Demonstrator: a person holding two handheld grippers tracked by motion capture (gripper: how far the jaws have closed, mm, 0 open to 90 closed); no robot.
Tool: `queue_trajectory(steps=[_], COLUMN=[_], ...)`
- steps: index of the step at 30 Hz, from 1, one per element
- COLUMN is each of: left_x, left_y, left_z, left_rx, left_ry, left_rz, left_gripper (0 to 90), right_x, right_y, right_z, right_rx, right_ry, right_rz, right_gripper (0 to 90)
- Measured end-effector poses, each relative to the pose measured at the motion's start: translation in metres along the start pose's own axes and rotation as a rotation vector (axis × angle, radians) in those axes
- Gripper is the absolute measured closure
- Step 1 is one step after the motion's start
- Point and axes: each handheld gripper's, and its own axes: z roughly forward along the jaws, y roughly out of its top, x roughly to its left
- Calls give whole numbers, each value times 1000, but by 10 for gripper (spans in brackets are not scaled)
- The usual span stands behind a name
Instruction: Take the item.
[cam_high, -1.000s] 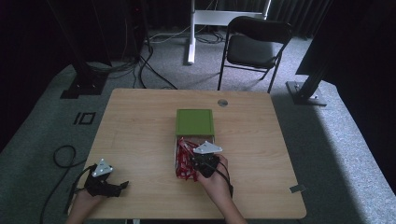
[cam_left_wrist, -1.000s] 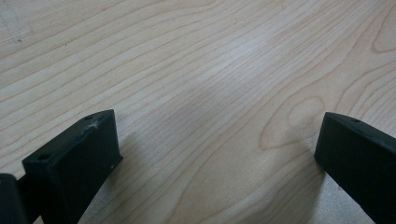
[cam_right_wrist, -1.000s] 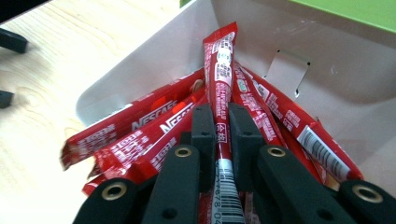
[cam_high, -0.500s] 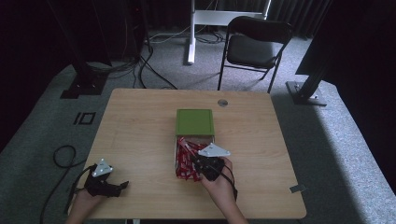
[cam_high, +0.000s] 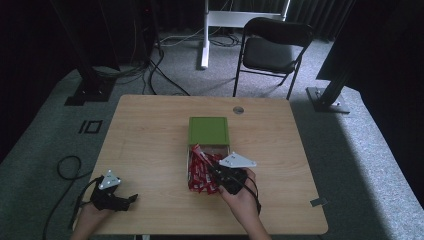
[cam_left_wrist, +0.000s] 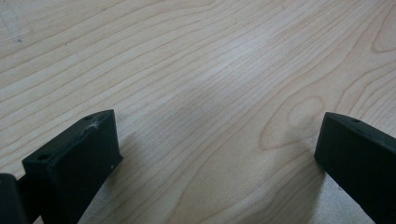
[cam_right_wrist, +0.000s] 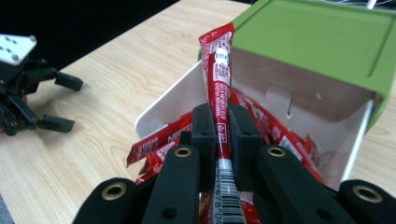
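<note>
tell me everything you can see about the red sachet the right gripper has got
The red sachet is a long, narrow stick pack of glossy red foil with white print and a barcode at its near end. The right gripper is shut on it near the middle. It points up and away toward the green box lid, above the other red sachets in the open box.
</note>
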Motion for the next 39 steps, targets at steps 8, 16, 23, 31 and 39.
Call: queue_trajectory(steps=[8,16,23,31,39], left_x=[0,0,0,0,0], left_y=[0,0,0,0,0], left_z=[0,0,0,0,0], left_rx=[0,0,-1,-1,-1], left_ry=[0,0,0,0,1], left_rz=[-1,-1,-1,-1,0], left_gripper=[8,8,8,8,8], right_x=[-11,-24,-31,-44,-58], right_y=[11,15,18,18,16], right_z=[-8,-7,-6,-6,-6], right_rx=[-53,-84,-113,-134,-161], right_ry=[-50,-82,-109,-144,-204], right_rz=[21,63,80,107,108], right_gripper=[827,826,826,825,825])
